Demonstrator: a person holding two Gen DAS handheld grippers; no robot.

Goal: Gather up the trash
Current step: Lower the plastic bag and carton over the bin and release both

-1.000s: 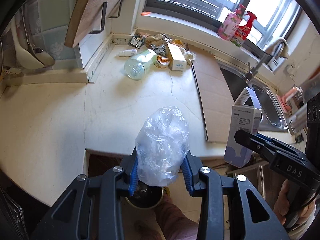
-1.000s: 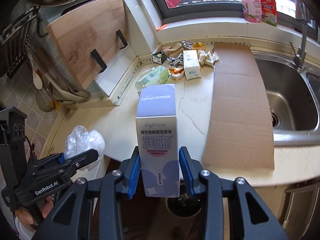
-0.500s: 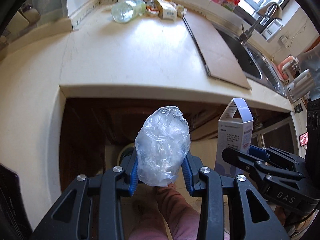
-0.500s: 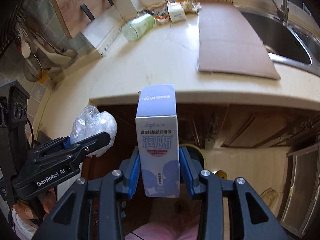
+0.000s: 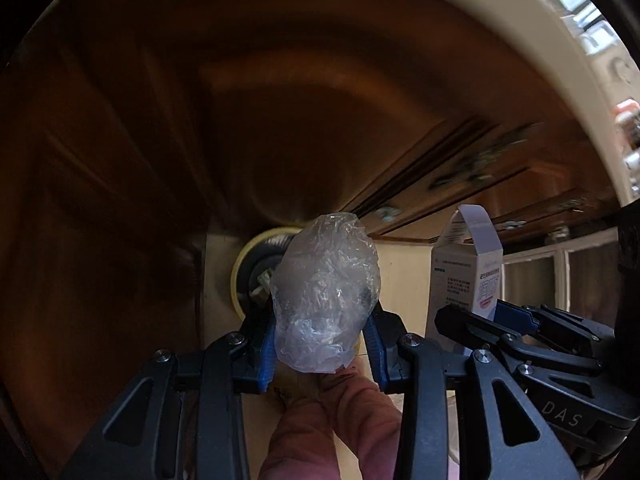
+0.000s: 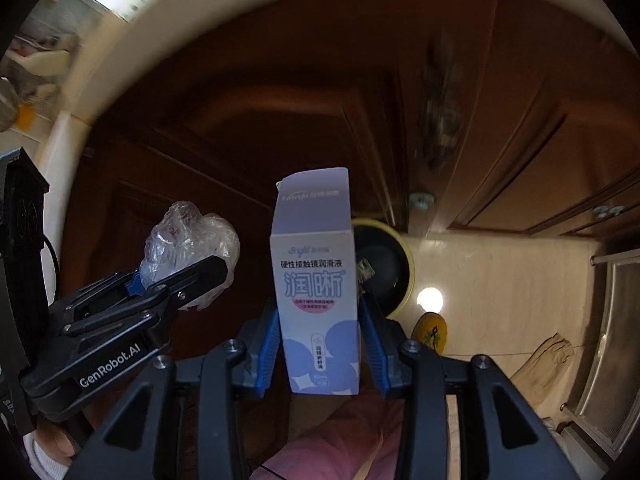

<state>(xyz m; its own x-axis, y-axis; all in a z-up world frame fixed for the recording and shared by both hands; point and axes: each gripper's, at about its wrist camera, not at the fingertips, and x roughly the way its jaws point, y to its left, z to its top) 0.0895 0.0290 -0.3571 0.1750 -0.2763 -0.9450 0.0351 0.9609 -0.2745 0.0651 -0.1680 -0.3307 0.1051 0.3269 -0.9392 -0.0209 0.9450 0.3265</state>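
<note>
My left gripper (image 5: 325, 344) is shut on a crumpled clear plastic bag (image 5: 326, 292), held below counter height. It also shows in the right wrist view (image 6: 188, 240). My right gripper (image 6: 320, 344) is shut on an upright white and lilac carton (image 6: 318, 288), also seen at the right of the left wrist view (image 5: 466, 268). A round yellow-rimmed trash bin (image 6: 386, 268) with a dark inside stands on the floor just beyond both grippers; in the left wrist view the bin (image 5: 250, 268) is partly hidden behind the bag.
Dark brown cabinet doors (image 5: 200, 120) fill the space under the cream counter edge (image 6: 200, 12). Pale floor tiles (image 6: 500, 272) lie to the right of the bin. A pink-trousered leg (image 5: 328, 428) is below the grippers.
Both grippers have dropped from counter level to below the counter edge and tilted down toward the floor bin. Each still holds its item.
</note>
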